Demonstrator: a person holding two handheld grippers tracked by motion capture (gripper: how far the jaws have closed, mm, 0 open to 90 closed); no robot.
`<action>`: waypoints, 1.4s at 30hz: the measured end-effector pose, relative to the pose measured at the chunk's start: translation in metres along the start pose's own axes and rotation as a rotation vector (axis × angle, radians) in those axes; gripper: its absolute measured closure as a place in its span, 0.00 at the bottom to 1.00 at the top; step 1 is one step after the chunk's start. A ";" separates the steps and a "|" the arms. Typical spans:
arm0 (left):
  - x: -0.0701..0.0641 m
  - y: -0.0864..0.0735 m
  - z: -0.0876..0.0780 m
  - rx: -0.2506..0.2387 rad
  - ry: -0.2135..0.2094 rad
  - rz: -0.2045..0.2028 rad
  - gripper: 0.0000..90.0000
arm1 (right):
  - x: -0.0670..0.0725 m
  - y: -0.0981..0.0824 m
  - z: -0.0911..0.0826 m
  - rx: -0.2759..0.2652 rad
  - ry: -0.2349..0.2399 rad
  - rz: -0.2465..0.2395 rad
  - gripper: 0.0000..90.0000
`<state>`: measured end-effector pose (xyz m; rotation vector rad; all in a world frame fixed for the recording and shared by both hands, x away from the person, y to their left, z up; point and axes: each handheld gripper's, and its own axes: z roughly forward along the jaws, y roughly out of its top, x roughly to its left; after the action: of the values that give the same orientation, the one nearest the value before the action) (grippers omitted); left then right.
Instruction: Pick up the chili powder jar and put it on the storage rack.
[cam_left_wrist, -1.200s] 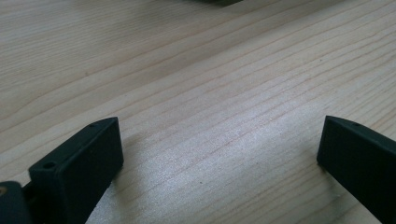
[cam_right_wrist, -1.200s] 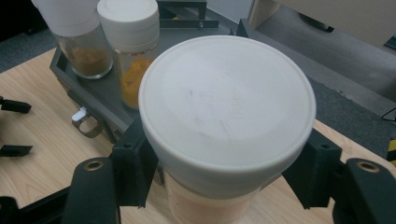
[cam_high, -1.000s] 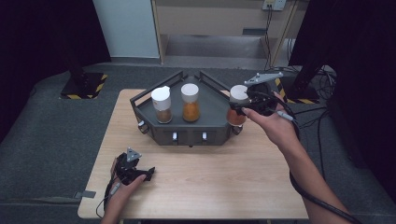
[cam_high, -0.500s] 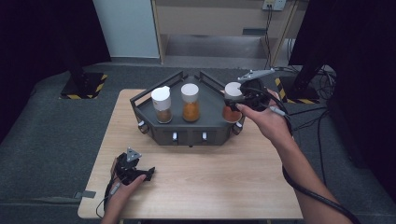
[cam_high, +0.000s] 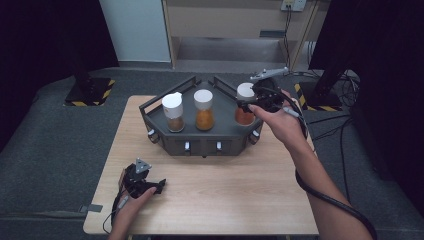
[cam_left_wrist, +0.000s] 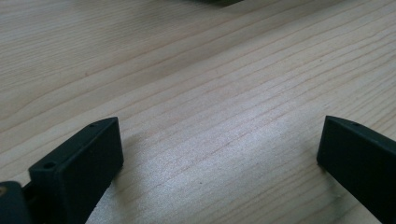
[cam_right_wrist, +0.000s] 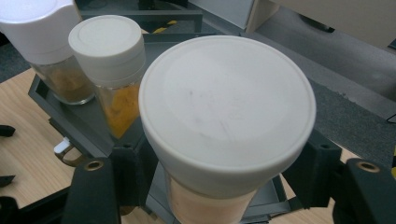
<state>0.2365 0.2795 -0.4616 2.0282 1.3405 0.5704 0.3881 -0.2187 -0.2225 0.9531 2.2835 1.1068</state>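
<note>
A dark grey rack (cam_high: 200, 144) stands at the table's far middle. In it are a jar of brown spice (cam_high: 173, 112) and a jar of orange spice (cam_high: 204, 110), both white-lidded. My right gripper (cam_high: 256, 103) is shut on a third jar (cam_high: 244, 109) of reddish-orange spice, upright over the rack's right end; whether it rests there I cannot tell. In the right gripper view its white lid (cam_right_wrist: 226, 112) sits between the jaws of my right gripper (cam_right_wrist: 219, 191). My left gripper (cam_high: 160, 184) lies on the wooden table (cam_left_wrist: 210, 70) at the near left, left gripper (cam_left_wrist: 219, 154) open and holding nothing.
The rack's front wall carries small knobs (cam_high: 186, 146). Bare wooden tabletop (cam_high: 230, 190) stretches between the rack and the near edge. Grey floor surrounds the table, with black stands and cables (cam_high: 345, 85) at the far right.
My right gripper has carried the reddish-orange jar leftward, from the rack's right edge to over its right end. The left gripper has stayed put.
</note>
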 end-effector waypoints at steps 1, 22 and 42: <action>0.000 0.000 0.000 0.000 0.000 0.000 0.00 | 0.000 0.001 0.001 0.002 -0.001 0.001 0.38; 0.000 0.000 0.000 -0.001 0.000 0.001 0.00 | 0.004 0.008 0.015 0.007 -0.009 0.007 0.38; 0.000 0.000 0.000 0.000 0.000 0.001 0.00 | 0.006 0.006 0.034 0.016 0.000 0.022 0.38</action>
<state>0.2365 0.2796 -0.4617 2.0291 1.3389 0.5711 0.4077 -0.1936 -0.2382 0.9869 2.2900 1.0998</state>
